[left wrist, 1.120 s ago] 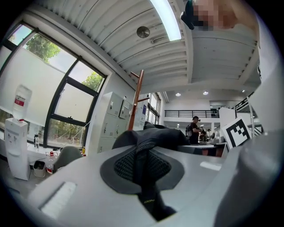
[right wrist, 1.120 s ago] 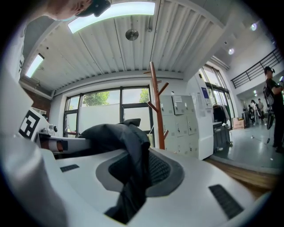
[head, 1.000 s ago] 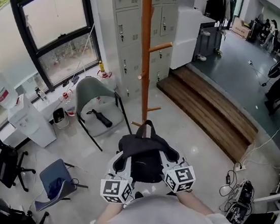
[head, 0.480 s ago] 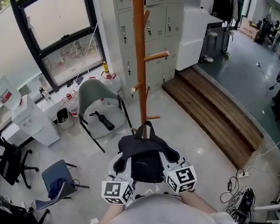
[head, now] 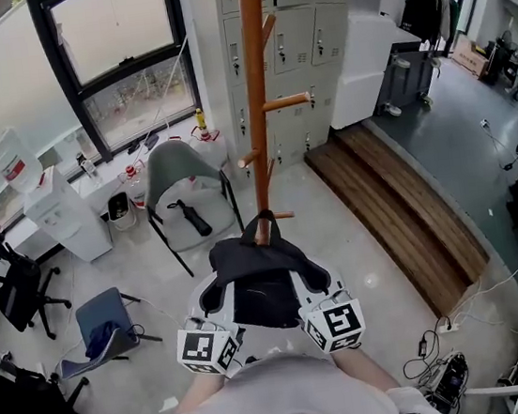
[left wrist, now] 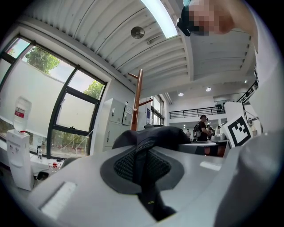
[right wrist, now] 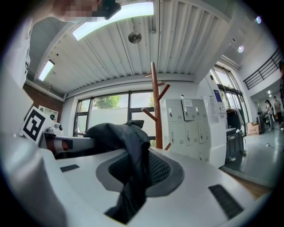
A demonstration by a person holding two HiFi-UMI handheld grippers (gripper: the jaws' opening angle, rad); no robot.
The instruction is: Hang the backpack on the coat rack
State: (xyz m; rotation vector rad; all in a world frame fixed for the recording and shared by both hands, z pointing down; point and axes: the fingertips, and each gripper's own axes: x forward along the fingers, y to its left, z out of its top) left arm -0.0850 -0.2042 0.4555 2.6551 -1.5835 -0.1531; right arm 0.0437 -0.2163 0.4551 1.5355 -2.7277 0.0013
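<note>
I hold a black backpack (head: 261, 281) up in front of my chest, slung between both grippers. The left gripper (head: 217, 303) is shut on a strap of it; black fabric (left wrist: 148, 170) is pinched between its pads. Likewise the right gripper (head: 309, 287) is shut on the other side, with dark cloth (right wrist: 133, 164) squeezed between its jaws. The bag's top loop (head: 263, 224) points toward the wooden coat rack (head: 256, 97), which stands just ahead with pegs (head: 285, 103) sticking out left and right. The same rack (right wrist: 154, 104) rises behind the bag in the right gripper view, and its pole (left wrist: 136, 99) shows in the left gripper view.
A grey chair (head: 183, 185) with a black umbrella on its seat stands left of the rack. Grey lockers (head: 291, 17) line the wall behind. A wooden step (head: 400, 202) runs along the right. A water dispenser (head: 61, 213), a blue chair (head: 100, 326) and black office chairs (head: 14, 286) sit at left.
Both grippers have lifted the backpack and carried it closer to the coat rack; the rack's pole now stands right behind the bag's top loop.
</note>
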